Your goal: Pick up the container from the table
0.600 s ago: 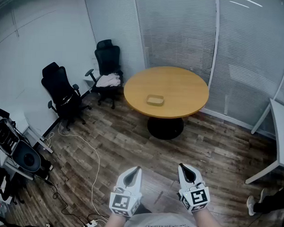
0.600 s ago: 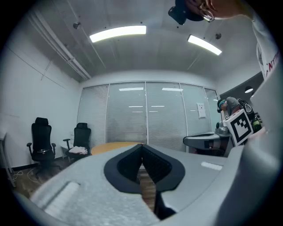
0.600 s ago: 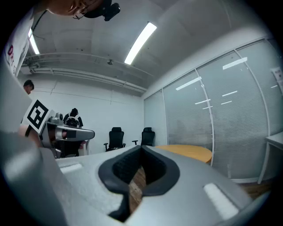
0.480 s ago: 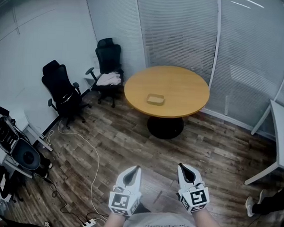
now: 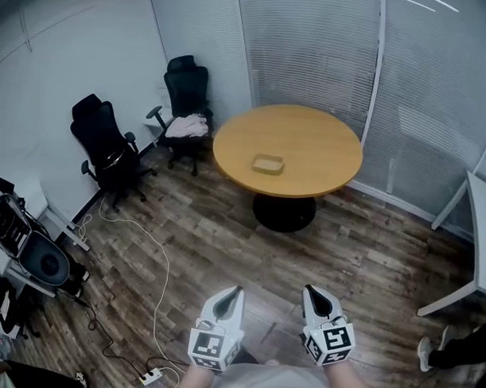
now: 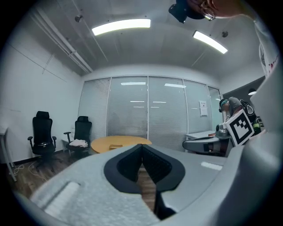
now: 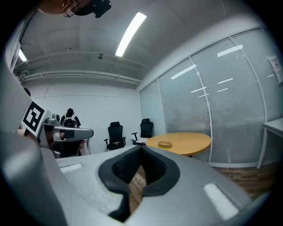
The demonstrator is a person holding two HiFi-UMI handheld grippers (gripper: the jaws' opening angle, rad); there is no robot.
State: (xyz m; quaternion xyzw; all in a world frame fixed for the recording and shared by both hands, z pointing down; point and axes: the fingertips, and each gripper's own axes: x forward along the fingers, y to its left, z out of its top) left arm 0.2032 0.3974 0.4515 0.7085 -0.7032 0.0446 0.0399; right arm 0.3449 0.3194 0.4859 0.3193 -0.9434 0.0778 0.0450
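- Two grippers sit nearest, side by side above the wood floor: the left gripper and the right gripper. Each has its jaws pressed together on nothing and aims toward the table.
- One white cable trails over the floor at the left.
- One round wooden table stands well ahead.
- One container, a shallow tan rectangle, lies near the table's middle. Its long axis runs left to right across the head view.
- Two black office chairs stand to the left of the table.
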